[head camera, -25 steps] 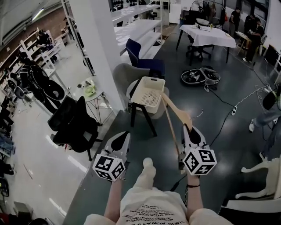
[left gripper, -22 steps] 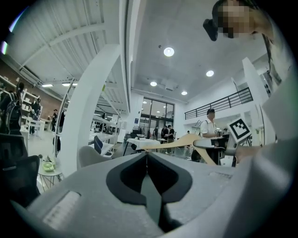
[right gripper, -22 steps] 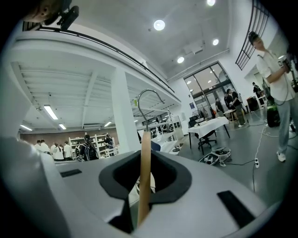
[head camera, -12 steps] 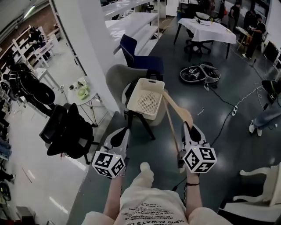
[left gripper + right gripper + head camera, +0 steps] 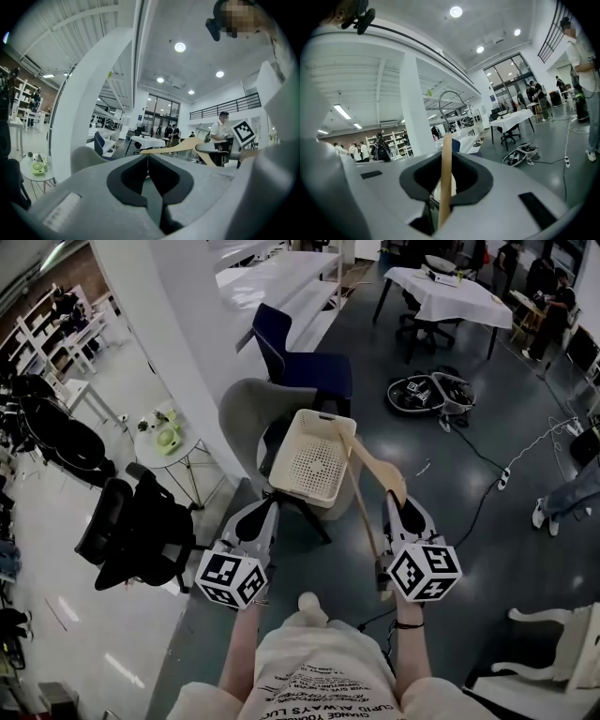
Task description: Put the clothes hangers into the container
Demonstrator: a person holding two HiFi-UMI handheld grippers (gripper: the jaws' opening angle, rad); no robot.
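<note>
A wooden clothes hanger (image 5: 371, 475) with a metal hook is clamped in my right gripper (image 5: 403, 509) and slants up and left, its far end over the rim of the white perforated basket (image 5: 292, 442). In the right gripper view the hanger's wooden bar (image 5: 446, 173) stands between the jaws, with the hook (image 5: 451, 96) curving above. My left gripper (image 5: 260, 514) hovers just left of the basket's near corner, shut and empty; in its own view the jaws meet at a seam (image 5: 149, 159), and the hanger (image 5: 180, 146) shows off to the right.
The basket sits on a dark stool in front of a grey chair (image 5: 246, 412) and a blue chair (image 5: 305, 367). A black office chair (image 5: 131, 531) and a small round table (image 5: 167, 442) stand left, by a white pillar (image 5: 183, 334). A cable (image 5: 489, 482) crosses the floor at right.
The basket and chairs have drawn nearer and lower in the head view as the person steps forward. Both grippers keep their pose, the right still holding the hanger.
</note>
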